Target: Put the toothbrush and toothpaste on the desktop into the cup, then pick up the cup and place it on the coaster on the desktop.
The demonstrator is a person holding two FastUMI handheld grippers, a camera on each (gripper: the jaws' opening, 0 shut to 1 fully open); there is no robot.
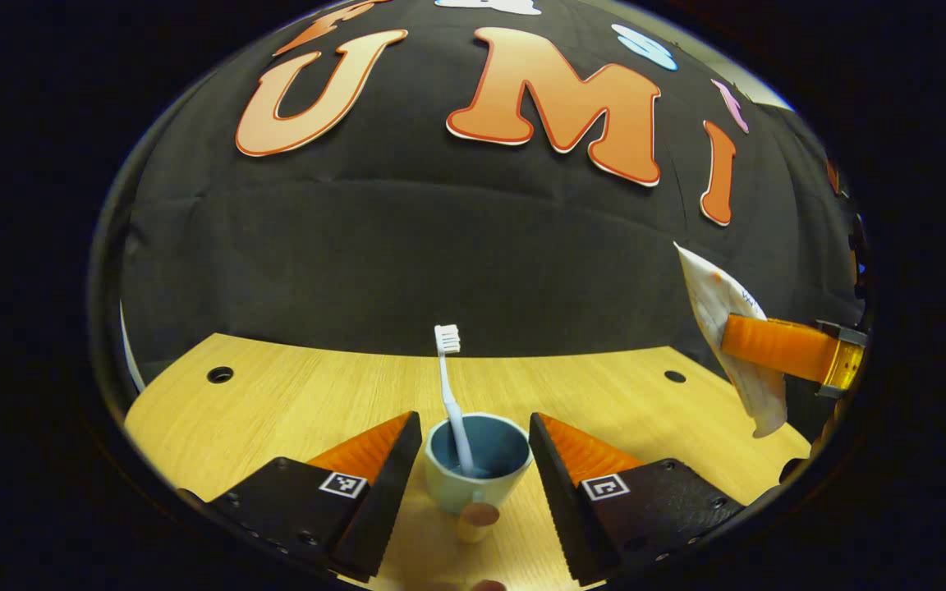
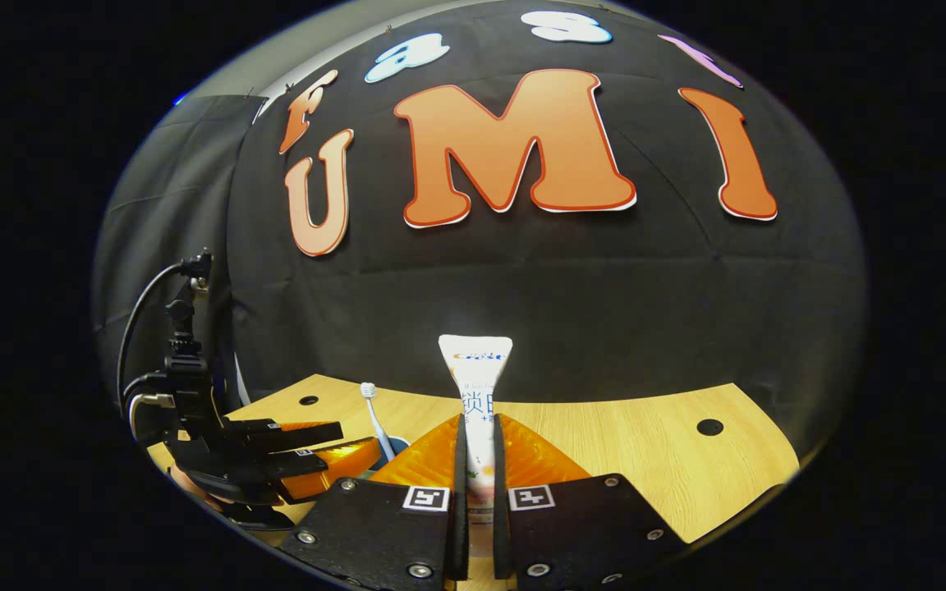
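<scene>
While my left fingers stood apart on either side of the cup, not touching it so far as I could tell, the toothbrush already leaned inside it, bristles up; to my right, my other fingers were clamped together on the toothpaste, held upright above the counter; I judged the tube had to travel across to the cup and go in beside the brush, lowered straight so it would not knock the handle or tip the rim; the left fingers flanking the cup crowded the approach, and the cup's handle faced me; I saw no coaster; two dark holes marked the counter's back edge.
</scene>
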